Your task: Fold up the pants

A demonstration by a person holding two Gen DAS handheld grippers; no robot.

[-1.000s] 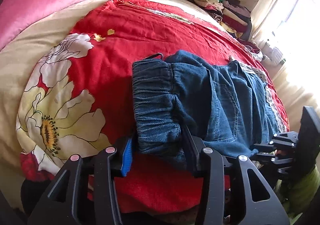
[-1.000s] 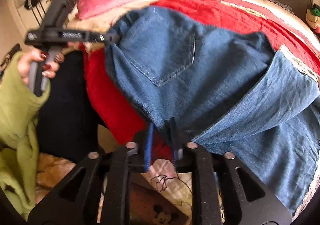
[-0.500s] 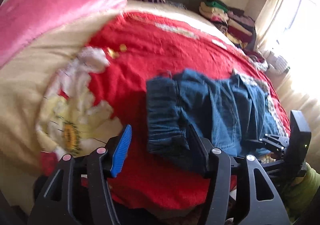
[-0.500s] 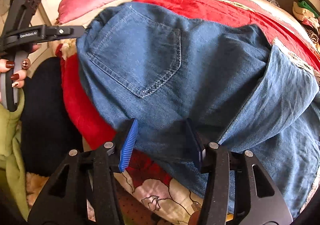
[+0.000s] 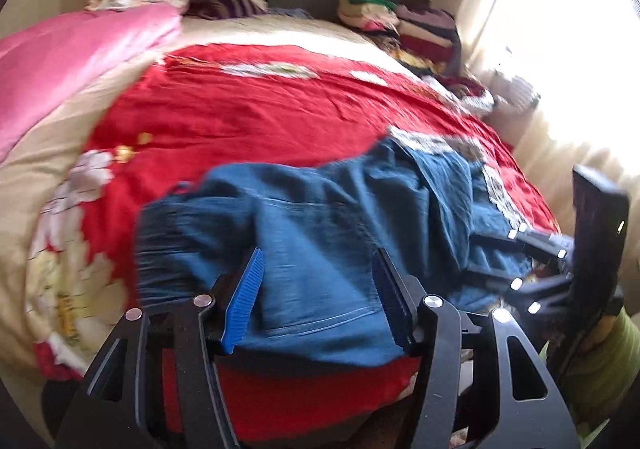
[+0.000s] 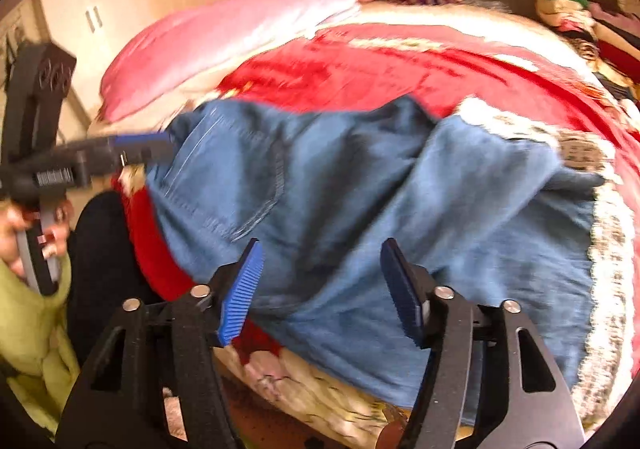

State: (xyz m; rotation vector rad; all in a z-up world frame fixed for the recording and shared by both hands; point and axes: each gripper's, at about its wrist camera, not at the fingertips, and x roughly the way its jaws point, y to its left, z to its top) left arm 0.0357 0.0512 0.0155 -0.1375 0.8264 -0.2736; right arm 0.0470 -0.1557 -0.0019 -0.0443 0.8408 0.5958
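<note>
Blue denim pants [image 5: 328,233] lie bunched on the red flowered bedspread [image 5: 248,109], near the bed's front edge. They also show in the right wrist view [image 6: 360,201], back pocket up, with a lace-trimmed hem at the right. My left gripper [image 5: 320,297] is open, its blue pads spread over the waist end of the pants, holding nothing. My right gripper [image 6: 320,289] is open over the seat of the pants, holding nothing. Each gripper shows in the other's view: the right one [image 5: 536,261] and the left one [image 6: 132,147].
A pink quilt [image 5: 68,61] lies along the bed's left side. A stack of folded clothes [image 5: 404,25] sits at the far right corner by the headboard. A bright curtained window [image 5: 560,49] is on the right. White cupboards [image 6: 120,9] stand at the left.
Both grippers have let go of the pants and opened wide. The pants have dropped onto the bed. Both cameras have tilted up, and the frames are blurred with motion.
</note>
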